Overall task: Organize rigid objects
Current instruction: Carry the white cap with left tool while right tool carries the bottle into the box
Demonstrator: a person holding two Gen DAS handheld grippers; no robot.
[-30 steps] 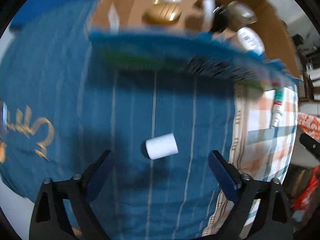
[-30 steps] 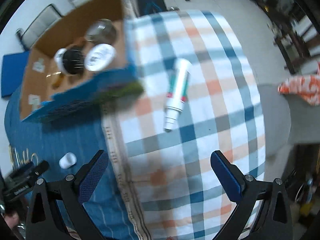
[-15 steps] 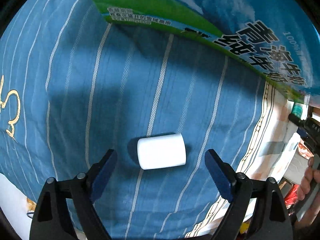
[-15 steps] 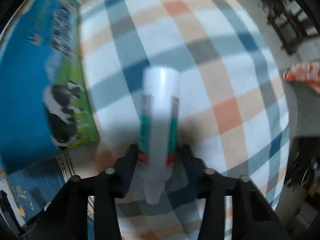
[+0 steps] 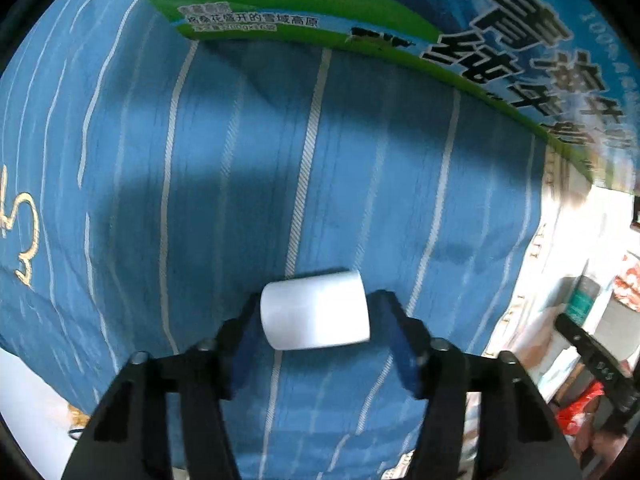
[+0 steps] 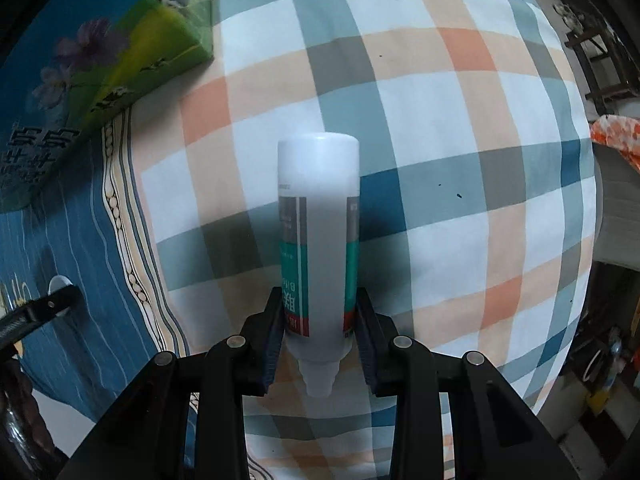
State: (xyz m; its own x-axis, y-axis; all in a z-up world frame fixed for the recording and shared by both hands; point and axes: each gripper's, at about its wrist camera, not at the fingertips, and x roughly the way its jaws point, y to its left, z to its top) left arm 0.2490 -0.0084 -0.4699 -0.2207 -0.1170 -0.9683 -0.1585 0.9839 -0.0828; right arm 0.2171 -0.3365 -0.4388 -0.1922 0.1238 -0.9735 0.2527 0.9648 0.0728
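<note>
White cylinder (image 5: 315, 311) lying on side on blue striped cloth (image 5: 240, 184), below printed carton (image 5: 460, 28). Looking light, rigid, smooth; liable to roll or slip, so gripping across flat ends.
Left gripper (image 5: 316, 334) jaws just closing around it, pads meeting ends.
Squeeze bottle (image 6: 318, 248) lying on plaid cloth (image 6: 460, 160), nozzle pointing toward right gripper (image 6: 319, 334); jaws clamping lower labelled body. Plastic probably yielding slightly; hold near shoulder seeming secure.

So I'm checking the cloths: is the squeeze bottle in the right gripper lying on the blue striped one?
No, the squeeze bottle lies on the checked cloth.
</note>
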